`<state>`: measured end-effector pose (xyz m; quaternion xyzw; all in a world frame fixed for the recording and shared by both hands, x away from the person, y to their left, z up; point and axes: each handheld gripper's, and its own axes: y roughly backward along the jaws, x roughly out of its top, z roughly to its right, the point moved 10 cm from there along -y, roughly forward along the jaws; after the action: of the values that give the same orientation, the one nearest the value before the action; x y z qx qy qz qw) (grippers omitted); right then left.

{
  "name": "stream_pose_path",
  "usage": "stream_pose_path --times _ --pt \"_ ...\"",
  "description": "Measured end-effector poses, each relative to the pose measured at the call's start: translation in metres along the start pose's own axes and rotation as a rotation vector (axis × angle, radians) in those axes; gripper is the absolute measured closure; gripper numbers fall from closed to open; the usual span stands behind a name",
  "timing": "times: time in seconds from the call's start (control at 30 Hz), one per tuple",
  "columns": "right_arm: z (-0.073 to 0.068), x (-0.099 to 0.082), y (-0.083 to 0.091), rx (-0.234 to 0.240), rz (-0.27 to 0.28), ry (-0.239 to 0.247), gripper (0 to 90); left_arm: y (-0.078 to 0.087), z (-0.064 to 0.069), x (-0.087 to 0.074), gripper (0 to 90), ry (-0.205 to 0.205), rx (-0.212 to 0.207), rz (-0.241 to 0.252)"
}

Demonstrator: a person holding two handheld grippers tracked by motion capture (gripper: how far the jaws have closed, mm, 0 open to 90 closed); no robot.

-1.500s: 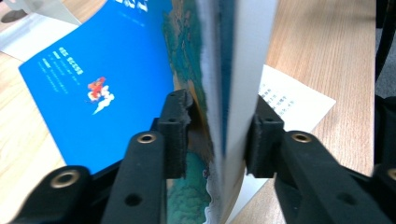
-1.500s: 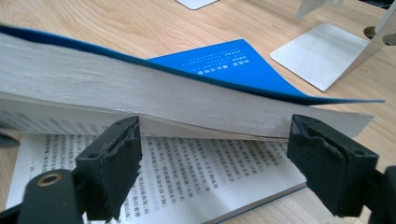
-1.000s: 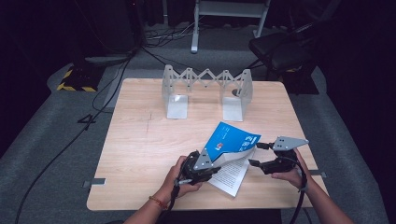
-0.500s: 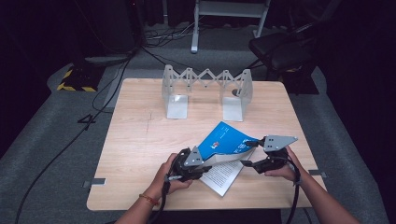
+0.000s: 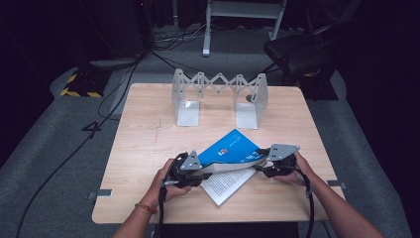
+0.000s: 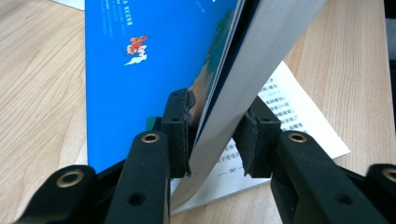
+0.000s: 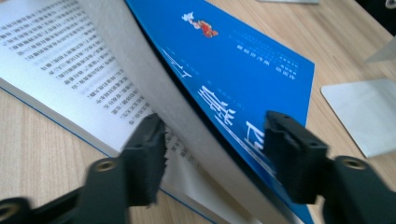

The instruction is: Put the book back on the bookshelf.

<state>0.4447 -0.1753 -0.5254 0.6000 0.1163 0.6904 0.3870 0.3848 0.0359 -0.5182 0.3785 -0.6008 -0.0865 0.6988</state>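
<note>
An open book lies near the table's front edge, its printed page (image 5: pixel 225 183) flat on the wood. The blue cover (image 5: pixel 230 148) and a thick sheaf of pages (image 6: pixel 252 70) are lifted off it at a slant. My left gripper (image 5: pixel 204 173) is shut on that sheaf at its left end, one pad on the blue cover (image 6: pixel 140 70) and the other against the paper edge. My right gripper (image 5: pixel 261 166) is at the sheaf's right end. Its jaws (image 7: pixel 217 154) stand open on either side of the lifted pages (image 7: pixel 187 126), with gaps showing.
A metal expanding book rack (image 5: pixel 218 91) with two flat feet stands at the back middle of the wooden table (image 5: pixel 143 144); one foot (image 7: pixel 359 112) lies just beyond the book. A dark chair (image 5: pixel 297 54) and floor cables sit behind the table.
Both hands and the lifted cover half have shifted a little to the left. The right gripper has closed in on the book's right end.
</note>
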Motion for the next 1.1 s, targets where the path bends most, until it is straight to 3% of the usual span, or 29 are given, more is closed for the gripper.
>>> stream_pose_path --times 0.03,0.13,0.23,0.33,0.43,0.53,0.57,0.63,0.67,0.73,0.83,1.03,1.1 --pt "-0.001 0.002 0.001 0.001 0.012 0.011 53.3 0.000 0.000 0.000 66.6 0.004 -0.003 -0.001" --pt "-0.003 0.007 0.003 -0.026 -0.012 0.103 59.1 0.000 0.005 -0.001 60.4 0.005 0.006 -0.011" --pt "-0.002 0.008 0.003 -0.020 -0.017 0.108 59.8 -0.002 0.013 0.001 53.9 -0.015 0.032 -0.033" --pt "-0.003 0.008 0.003 -0.018 -0.018 0.104 60.0 -0.004 0.018 0.003 48.4 -0.013 0.052 -0.046" --pt "-0.003 0.010 0.003 -0.025 -0.020 0.103 60.1 -0.009 0.025 0.010 42.4 -0.004 0.098 -0.052" --pt "-0.006 0.013 0.002 -0.030 -0.027 0.115 61.1 -0.015 0.028 0.016 39.4 -0.032 0.151 -0.067" --pt "-0.006 0.013 0.002 -0.030 -0.027 0.115 61.1 -0.015 0.028 0.016 37.9 -0.032 0.151 -0.067" --pt "-0.009 0.017 0.000 -0.041 -0.033 0.117 62.4 -0.020 0.027 0.020 36.2 -0.068 0.191 -0.083" --pt "-0.012 0.019 -0.002 -0.043 -0.037 0.125 62.9 -0.020 0.025 0.020 37.0 -0.076 0.204 -0.090" --pt "-0.016 0.022 -0.003 -0.043 -0.045 0.127 63.8 -0.018 0.020 0.019 46.6 -0.090 0.232 -0.080" --pt "-0.021 0.024 -0.005 -0.036 -0.050 0.127 64.1 -0.010 0.015 0.018 62.3 -0.104 0.225 -0.050" --pt "-0.025 0.030 -0.008 0.009 0.008 0.104 59.9 -0.003 0.009 0.010 67.2 -0.094 0.161 -0.045" --pt "-0.022 0.027 -0.012 0.039 0.037 0.056 53.8 -0.002 0.007 0.008 67.7 -0.096 0.151 -0.046"
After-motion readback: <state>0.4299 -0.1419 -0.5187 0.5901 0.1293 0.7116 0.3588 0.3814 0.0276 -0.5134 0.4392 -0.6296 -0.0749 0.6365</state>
